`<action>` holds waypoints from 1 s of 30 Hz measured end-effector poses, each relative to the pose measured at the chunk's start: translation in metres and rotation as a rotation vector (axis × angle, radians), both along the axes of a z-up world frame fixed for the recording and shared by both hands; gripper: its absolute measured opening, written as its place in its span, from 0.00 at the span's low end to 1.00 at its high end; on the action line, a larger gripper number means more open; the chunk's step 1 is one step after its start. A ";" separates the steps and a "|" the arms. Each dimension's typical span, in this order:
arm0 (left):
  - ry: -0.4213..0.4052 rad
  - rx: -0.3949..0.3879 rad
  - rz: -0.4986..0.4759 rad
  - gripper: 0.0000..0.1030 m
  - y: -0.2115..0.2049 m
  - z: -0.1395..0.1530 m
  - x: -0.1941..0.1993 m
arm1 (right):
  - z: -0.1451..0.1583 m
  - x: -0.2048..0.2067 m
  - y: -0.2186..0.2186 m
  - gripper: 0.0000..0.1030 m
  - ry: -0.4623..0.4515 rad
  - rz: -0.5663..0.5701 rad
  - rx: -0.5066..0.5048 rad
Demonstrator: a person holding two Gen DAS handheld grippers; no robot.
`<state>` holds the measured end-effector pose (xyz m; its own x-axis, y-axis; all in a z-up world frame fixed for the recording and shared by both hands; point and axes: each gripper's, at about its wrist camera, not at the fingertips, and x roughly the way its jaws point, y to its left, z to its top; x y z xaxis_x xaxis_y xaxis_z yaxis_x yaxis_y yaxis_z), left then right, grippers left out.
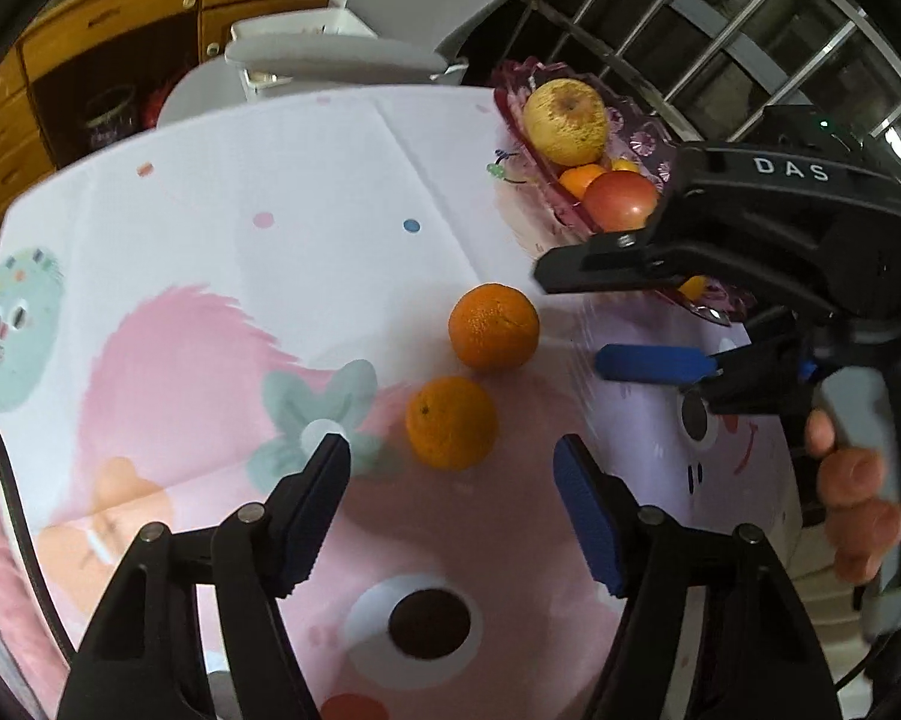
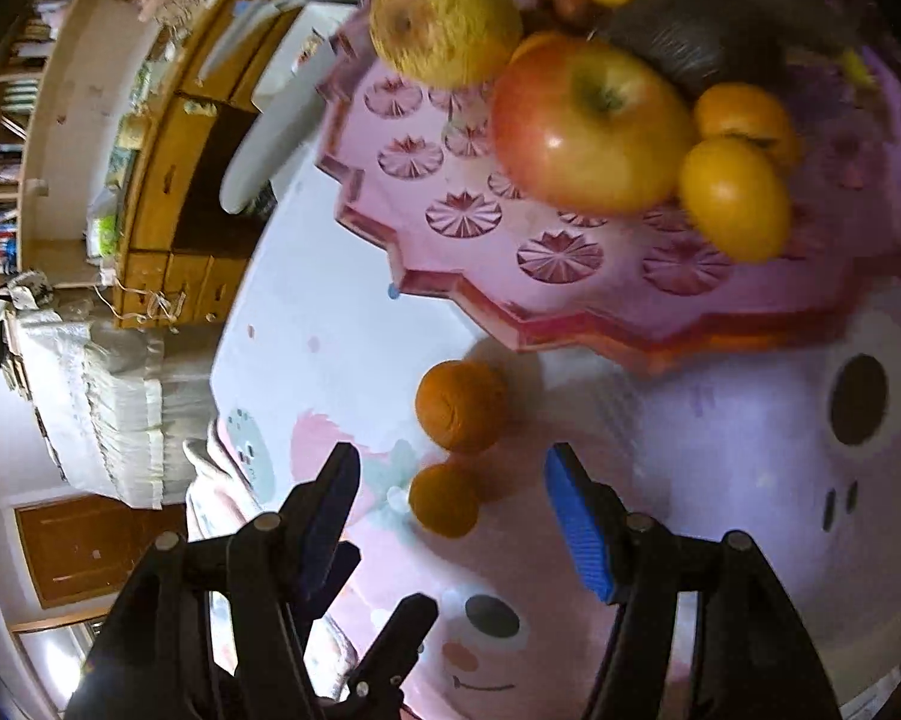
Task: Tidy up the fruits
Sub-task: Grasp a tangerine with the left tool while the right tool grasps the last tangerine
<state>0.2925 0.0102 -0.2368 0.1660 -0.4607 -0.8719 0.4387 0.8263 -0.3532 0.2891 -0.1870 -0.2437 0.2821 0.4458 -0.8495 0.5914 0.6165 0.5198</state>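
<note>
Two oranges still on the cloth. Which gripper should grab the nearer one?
Probably left. The left gripper is open, with the near orange just ahead between its fingers. The right gripper, also open, sits higher beside the pink tray.

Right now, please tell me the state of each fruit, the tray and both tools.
Left tool: open, holds nothing.
Right tool: open, holds nothing.
Two oranges: loose on the tablecloth, outside the tray.
Pink tray: holds fruit.
Red apple: in the tray.
Yellow apple: in the tray.
</note>
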 end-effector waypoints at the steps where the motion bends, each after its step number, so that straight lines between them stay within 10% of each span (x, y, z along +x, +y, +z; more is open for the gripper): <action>1: 0.007 -0.002 0.004 0.66 -0.003 -0.005 0.002 | -0.004 0.004 0.003 0.63 0.007 0.012 0.003; 17: 0.073 0.001 0.046 0.38 -0.020 -0.032 0.010 | -0.031 0.038 0.023 0.54 0.065 0.124 -0.025; 30: 0.049 0.006 0.075 0.37 -0.008 -0.023 0.002 | -0.034 0.036 0.027 0.40 0.050 0.168 -0.073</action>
